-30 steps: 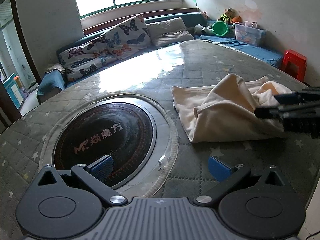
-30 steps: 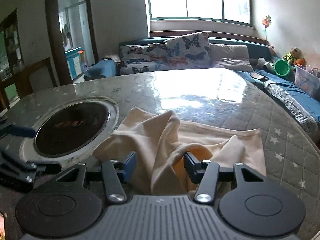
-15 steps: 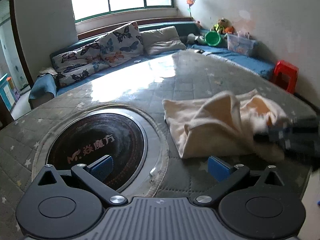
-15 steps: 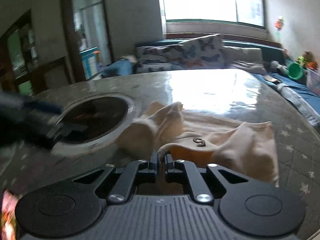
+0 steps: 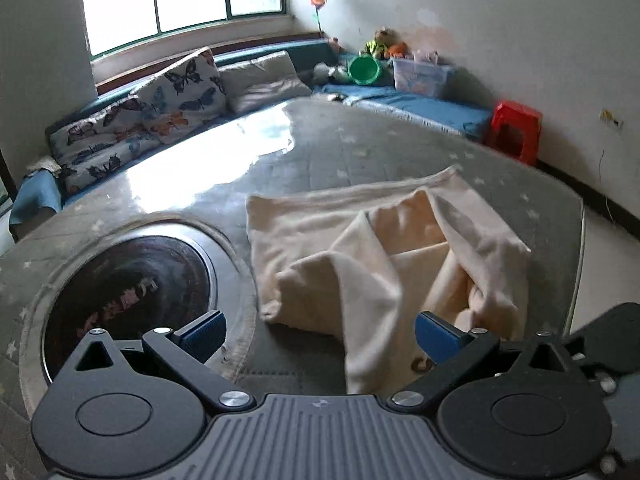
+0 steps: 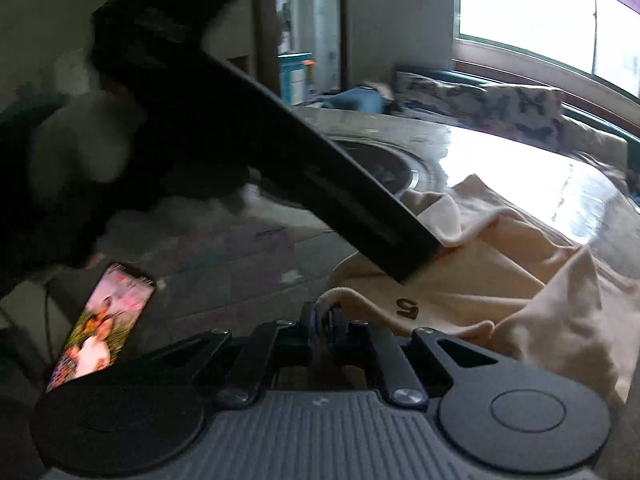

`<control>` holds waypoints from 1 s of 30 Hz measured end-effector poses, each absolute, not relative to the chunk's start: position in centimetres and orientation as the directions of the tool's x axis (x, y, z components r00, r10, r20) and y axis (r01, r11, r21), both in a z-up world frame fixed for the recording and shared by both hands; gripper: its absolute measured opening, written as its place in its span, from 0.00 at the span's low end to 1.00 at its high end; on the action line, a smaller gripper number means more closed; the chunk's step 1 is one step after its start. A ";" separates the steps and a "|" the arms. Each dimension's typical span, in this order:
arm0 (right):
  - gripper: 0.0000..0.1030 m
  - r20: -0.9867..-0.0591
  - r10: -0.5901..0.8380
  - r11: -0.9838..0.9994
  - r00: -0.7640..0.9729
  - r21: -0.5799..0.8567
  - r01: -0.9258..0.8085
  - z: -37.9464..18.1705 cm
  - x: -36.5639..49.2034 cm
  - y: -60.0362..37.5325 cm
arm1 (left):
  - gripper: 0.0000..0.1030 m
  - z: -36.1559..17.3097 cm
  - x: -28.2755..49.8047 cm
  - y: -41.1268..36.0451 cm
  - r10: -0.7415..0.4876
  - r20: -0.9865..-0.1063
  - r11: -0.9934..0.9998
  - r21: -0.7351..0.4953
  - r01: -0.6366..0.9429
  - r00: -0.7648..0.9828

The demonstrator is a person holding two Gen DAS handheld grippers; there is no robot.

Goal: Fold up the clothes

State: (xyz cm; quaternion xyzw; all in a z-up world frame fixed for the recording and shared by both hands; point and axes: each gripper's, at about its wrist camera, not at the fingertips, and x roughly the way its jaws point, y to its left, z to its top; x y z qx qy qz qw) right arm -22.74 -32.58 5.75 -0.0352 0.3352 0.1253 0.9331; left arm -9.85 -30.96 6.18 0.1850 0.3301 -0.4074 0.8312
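Observation:
A crumpled cream garment (image 5: 372, 256) lies on the grey quilted table, to the right of a round dark hotplate (image 5: 124, 292). My left gripper (image 5: 320, 332) is open, its blue pads on either side of the garment's near edge, which hangs between them. My right gripper (image 6: 326, 314) is shut on a fold of the garment's edge (image 6: 480, 280), close to a small dark "5" mark (image 6: 408, 307). The left gripper's dark body (image 6: 304, 184) crosses the right wrist view above the cloth. The right gripper's body shows at the lower right of the left wrist view (image 5: 612, 344).
A lit phone (image 6: 100, 328) lies on the table left of my right gripper. The table edge (image 5: 576, 280) is close on the right, with a red stool (image 5: 516, 130) beyond. A sofa with butterfly cushions (image 5: 160, 108) runs behind the table.
My right gripper has closed on the garment's edge and pulled it toward the near table edge. My left gripper has moved right and forward over the garment's near edge, still open.

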 end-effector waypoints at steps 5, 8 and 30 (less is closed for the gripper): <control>0.05 -0.639 0.215 0.964 0.738 0.018 -0.265 6.1 -23.6 -32.4 | 0.74 5.2 -10.0 -31.7 -0.562 -0.716 0.558 0.041 0.829 0.414; 0.09 -0.637 0.204 0.970 0.743 0.028 -0.242 6.4 -24.1 -32.8 | 0.49 4.5 -9.4 -32.1 -0.549 -0.736 0.558 0.030 0.829 0.396; 0.36 -0.640 -0.017 0.994 0.768 0.072 0.082 7.4 -25.4 -40.6 | 0.69 5.1 -10.1 -31.8 -0.538 -0.737 0.553 0.059 0.831 0.410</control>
